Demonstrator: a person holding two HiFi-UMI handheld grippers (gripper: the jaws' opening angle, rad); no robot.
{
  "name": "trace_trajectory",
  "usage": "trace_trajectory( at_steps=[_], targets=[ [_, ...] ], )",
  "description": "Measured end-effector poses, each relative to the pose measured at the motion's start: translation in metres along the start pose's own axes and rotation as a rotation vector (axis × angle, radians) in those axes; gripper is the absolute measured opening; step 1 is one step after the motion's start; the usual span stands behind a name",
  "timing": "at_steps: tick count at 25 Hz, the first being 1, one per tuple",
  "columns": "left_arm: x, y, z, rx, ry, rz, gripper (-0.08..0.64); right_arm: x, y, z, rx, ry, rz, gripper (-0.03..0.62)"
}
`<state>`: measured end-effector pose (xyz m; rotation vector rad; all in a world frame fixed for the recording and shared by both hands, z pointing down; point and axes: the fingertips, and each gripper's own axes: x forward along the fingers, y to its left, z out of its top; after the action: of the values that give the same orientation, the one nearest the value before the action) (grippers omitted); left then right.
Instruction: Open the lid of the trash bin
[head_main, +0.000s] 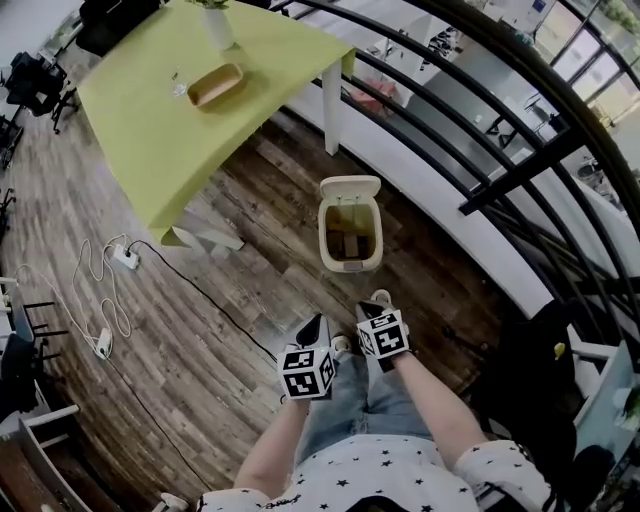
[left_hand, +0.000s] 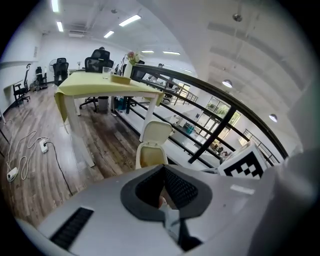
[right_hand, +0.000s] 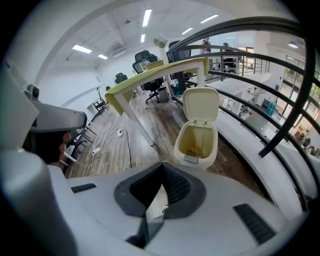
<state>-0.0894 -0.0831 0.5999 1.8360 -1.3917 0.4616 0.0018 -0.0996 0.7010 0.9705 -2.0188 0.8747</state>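
The bin stands on the wooden floor in front of the person, between the leg of the green table and the white ledge under the black railing. Its lid is raised: in the head view it tips back past the far edge, away from the person, and the right gripper view shows it upright on its hinge with the pale inside face turned this way. The mouth is fully exposed, and some brown stuff lies at the bottom, though what it is cannot be told. Judged from this, the task's one step is done and nothing is left to do on the lid. Whether the lid holds itself up or depends on a pedal or catch cannot be told. The left gripper and the right gripper are both held low and close to the person's body, side by side above the knees, well apart from the bin and touching nothing. Each gripper's own view shows its two dark ribbed jaws drawn together to meet at the tips, with nothing between them. Both point roughly toward the bin, which sits just beyond their tips in those views. A white cable lies on the floor off to the left, clear of the bin. All that seems to remain is for the grippers to hold off or draw away without knocking the lid down.
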Motion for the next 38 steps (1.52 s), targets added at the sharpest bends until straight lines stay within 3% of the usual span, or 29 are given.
trace_trajectory(
  at_steps=[12, 25, 38],
  targets=[
    [-0.048, -0.021, 0.009, 0.002, -0.048, -0.005, 0.012, -0.077, 0.034, 0.008, -0.012, -0.064, 0.047, -0.006],
    [-0.08, -0.047, 0.014, 0.016, -0.085, -0.048, 0.012, -0.139, 0.057, 0.038, -0.088, -0.166, 0.058, -0.006],
    [-0.095, -0.052, 0.036, 0.083, -0.145, -0.057, 0.012, -0.174, 0.072, 0.047, -0.122, -0.255, 0.053, -0.006]
  ],
)
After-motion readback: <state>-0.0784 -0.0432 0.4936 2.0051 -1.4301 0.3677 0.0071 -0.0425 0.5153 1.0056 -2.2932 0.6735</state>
